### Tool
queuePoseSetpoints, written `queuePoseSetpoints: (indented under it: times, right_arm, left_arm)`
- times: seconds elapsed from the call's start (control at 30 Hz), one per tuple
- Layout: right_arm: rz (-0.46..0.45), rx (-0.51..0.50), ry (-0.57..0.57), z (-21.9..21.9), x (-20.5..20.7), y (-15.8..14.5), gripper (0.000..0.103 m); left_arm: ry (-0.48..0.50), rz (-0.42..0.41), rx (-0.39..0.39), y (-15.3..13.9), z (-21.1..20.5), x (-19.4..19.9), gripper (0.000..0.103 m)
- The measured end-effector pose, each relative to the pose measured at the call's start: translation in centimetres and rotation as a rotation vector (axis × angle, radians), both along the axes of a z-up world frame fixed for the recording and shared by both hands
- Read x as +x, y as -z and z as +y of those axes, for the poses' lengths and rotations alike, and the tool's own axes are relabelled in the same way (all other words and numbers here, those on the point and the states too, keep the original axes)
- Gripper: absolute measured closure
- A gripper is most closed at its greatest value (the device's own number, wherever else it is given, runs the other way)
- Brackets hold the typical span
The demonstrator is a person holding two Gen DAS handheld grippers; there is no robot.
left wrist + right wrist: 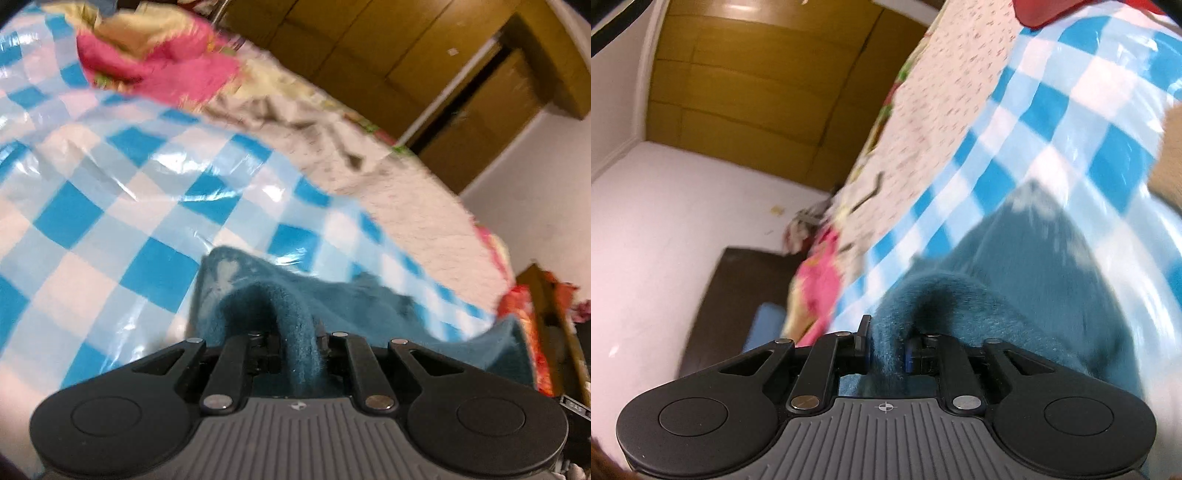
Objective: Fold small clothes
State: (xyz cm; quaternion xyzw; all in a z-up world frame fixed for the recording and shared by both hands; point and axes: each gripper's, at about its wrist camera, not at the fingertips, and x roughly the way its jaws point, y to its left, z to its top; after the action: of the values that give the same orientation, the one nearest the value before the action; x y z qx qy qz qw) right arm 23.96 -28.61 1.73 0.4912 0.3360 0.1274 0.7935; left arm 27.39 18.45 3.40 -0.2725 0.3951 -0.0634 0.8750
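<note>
Teal fleece garment (295, 295), soft, light and floppy, sagging over blue-checked plastic sheet (110, 206). Pinched at near edge by left gripper (295, 343) and right gripper (886, 350), jaws of each clamped on bunched fabric. Best held by corners or hems, likely to slump otherwise.

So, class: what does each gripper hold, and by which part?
Both the left gripper and right gripper pinch the teal cloth by a bunched-up edge.

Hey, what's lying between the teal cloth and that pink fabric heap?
In the left wrist view, only blue-checked plastic sheet lies between the teal cloth and the pink fabric heap; nothing else sits on it.
</note>
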Motion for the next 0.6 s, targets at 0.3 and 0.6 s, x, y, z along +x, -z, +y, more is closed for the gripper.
queuePoseSetpoints:
  times: [0.3, 0.6]
  right_arm:
    - [0.043, 0.076, 0.028, -0.8, 1.5, 2.6, 0.069]
    - [0.026, 0.091, 0.024, -0.7, 2.5, 1.2, 0.053]
  left_arm:
    - [-0.059, 0.060, -0.150, 2.2, 1.6, 1.1, 0.070]
    - [-0.118, 0.094, -0.236, 1.6, 1.9, 2.5, 0.063]
